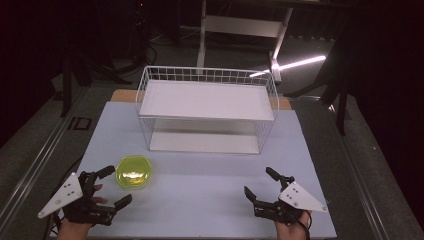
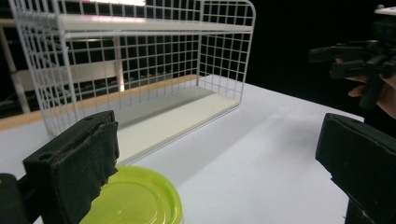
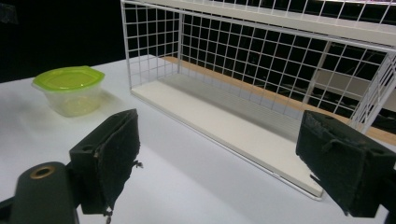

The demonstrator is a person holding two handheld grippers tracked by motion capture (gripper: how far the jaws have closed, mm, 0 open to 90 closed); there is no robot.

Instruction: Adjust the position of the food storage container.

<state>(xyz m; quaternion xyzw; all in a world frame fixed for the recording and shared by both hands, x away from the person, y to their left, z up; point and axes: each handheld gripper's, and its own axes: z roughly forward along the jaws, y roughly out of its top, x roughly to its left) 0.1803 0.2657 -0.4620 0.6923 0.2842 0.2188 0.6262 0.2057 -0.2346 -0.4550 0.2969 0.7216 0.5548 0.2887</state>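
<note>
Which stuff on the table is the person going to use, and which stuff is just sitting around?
Probably for the job:
- green-lidded tub, closest to the left tongs, which are open
- white wire rack, likely where it goes
- right tongs, open and holding nothing

Just around:
- white table
- white frame behind the table
- bright light strip on the floor

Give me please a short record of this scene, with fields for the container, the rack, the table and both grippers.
container: clear tub with green lid, lid on, on the table in front of the rack's left end
rack: white wire shelf, two tiers, both bare
table: white top
left gripper: open, beside the container, not touching
right gripper: open, holding nothing
</note>
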